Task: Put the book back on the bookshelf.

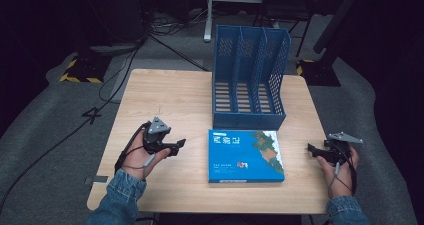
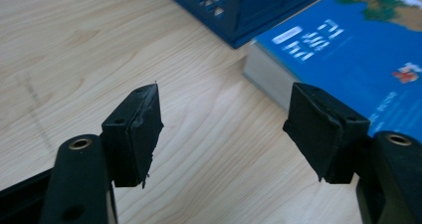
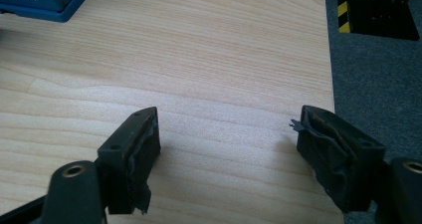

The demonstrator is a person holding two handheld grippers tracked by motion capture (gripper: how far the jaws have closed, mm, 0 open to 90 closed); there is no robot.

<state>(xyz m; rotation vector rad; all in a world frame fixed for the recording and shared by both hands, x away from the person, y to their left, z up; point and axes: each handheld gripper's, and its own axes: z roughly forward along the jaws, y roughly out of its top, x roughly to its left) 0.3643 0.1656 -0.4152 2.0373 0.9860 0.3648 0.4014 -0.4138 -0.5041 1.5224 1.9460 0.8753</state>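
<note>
The room is dark, with grey carpet [image 1: 50, 115] and black cables [image 1: 115, 70] on the floor around a light wood worktop [image 1: 170, 100]. A blue file rack [image 1: 248, 80] stands at the far side of the worktop. It has three slots, and all three look empty. A blue book [image 1: 245, 156] lies flat just in front of the rack, with a map picture on its cover.

The left gripper [image 1: 179, 146] is held in a hand [image 1: 142, 160] to the left of the book, near it but not touching. Its jaws are wide apart and hold nothing. The right gripper [image 1: 311, 149] is held in the other hand [image 1: 340, 172] to the right of the book, close to the worktop's right edge. Its jaws are wide apart too, with nothing between them.

The left gripper view shows the book's white page edge [image 2: 266, 79] and the writing on the cover up close, plus a corner of the rack. The right gripper view shows bare wood, the worktop's edge, and a yellow and black striped block [image 3: 378, 12] on the carpet.
</note>
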